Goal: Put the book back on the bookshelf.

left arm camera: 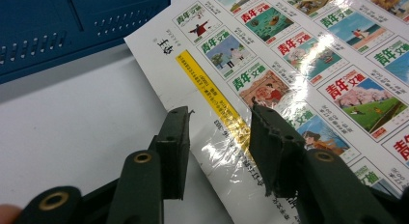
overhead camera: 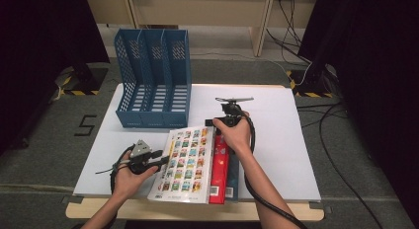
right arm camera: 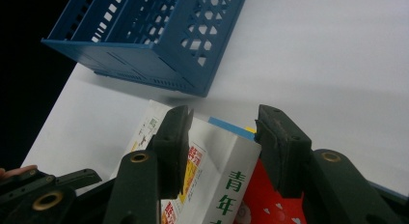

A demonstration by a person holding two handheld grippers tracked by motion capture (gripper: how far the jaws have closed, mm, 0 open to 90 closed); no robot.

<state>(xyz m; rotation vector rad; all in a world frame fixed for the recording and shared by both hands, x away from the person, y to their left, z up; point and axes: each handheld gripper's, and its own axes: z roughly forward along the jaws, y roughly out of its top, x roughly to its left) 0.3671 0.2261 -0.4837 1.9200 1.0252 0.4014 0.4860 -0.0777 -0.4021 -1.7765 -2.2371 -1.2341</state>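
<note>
**Both grippers at the magazine**

High view: the magazine (overhead camera: 187, 164) lies on the bench (overhead camera: 276, 140), near the blue file rack (overhead camera: 153, 86), atop a red book (overhead camera: 220, 170). The left gripper (overhead camera: 160, 161) meets the magazine's left edge; the right gripper (overhead camera: 213, 122) sits at its far end.

Left gripper view: the fingers (left arm camera: 176, 142) stand partly apart, straddling the magazine's (left arm camera: 289, 64) edge, not pressing.

Right gripper view: the fingers (right arm camera: 282, 147) stand partly apart over the magazine's (right arm camera: 222, 185) corner, gripping nothing.

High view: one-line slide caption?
Two hand-held tongs flank a white picture-grid magazine stacked on a red book, near a blue perforated plastic file rack.
</note>
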